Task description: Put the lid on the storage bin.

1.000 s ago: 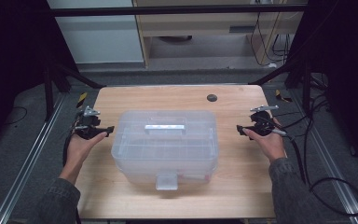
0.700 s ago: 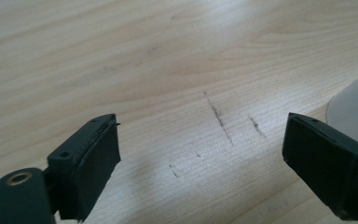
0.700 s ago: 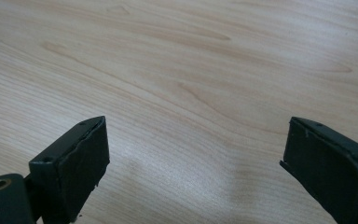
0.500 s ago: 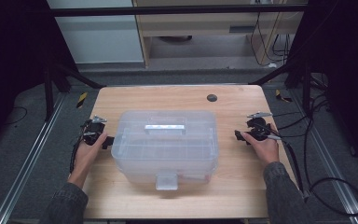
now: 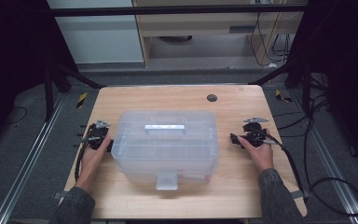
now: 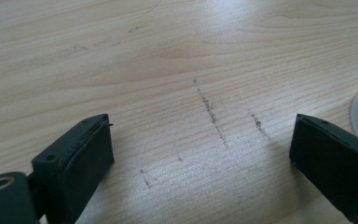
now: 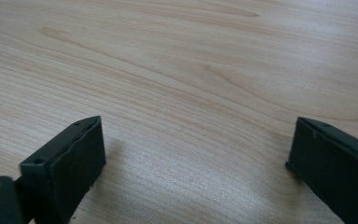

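Clear plastic box (image 5: 165,144) sits mid-table (image 5: 177,95). Left gripper (image 5: 103,142) has just been opening, right gripper (image 5: 235,139) too, both spread wide (nothing between); close in evenly, low on each end.

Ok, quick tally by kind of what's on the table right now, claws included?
Clear plastic storage box: 1
Small dark round disc: 1
Claws, left claw and right claw, both open and empty: 2
Total: 4
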A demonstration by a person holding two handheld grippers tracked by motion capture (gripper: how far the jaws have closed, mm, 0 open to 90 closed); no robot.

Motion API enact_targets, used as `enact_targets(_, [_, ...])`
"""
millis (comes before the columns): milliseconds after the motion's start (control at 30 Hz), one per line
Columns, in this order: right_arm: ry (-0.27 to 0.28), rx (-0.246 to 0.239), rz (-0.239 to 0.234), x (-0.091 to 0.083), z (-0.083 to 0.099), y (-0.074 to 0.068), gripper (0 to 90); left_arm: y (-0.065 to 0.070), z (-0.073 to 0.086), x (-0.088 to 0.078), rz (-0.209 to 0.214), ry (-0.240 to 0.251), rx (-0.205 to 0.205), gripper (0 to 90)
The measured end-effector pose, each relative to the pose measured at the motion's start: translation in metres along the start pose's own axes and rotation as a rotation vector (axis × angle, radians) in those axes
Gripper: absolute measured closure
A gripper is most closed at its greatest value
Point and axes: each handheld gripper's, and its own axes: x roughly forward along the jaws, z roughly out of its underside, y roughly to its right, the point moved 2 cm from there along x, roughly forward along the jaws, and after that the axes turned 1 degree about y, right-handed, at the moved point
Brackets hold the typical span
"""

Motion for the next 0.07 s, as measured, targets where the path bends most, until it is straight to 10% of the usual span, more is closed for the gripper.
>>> enact_targets(67, [-0.008,-0.001,-0.004,0.0005,-0.0001,-0.0004,1.4,0.0002,0.0003,-0.0002,-0.001,0.0,-0.002,3.2])
